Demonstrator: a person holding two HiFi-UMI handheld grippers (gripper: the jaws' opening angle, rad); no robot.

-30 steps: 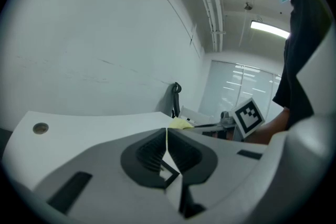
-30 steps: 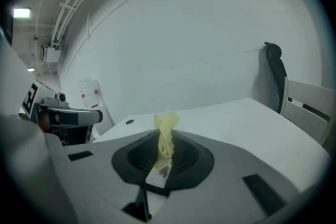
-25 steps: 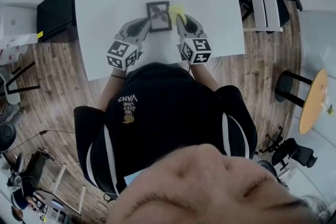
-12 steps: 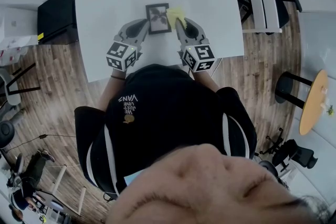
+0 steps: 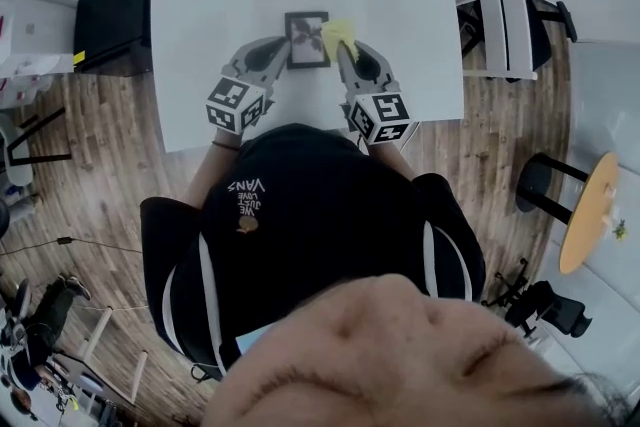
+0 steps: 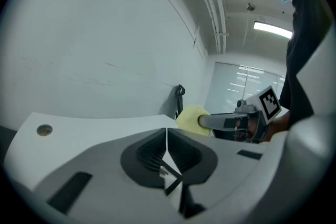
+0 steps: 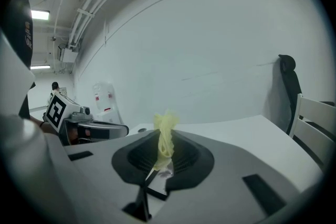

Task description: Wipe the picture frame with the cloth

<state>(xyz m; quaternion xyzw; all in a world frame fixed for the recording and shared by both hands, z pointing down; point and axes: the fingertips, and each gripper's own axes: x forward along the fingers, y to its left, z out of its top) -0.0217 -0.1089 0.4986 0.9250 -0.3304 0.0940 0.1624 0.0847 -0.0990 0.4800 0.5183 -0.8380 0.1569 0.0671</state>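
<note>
Right claw (image 5: 344, 46) pinched shut on the yellow cloth (image 5: 337, 29), left claw (image 5: 281, 49) clamped on the frame (image 5: 307, 37); I can barely see the frame on either claw cam.

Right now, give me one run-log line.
left hand-held gripper shut | right hand-held gripper shut on cloth | cloth beside picture frame

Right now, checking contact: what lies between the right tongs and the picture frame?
Only the yellow cloth, clamped in the right tongs, at the picture frame's right edge, per head view.
</note>
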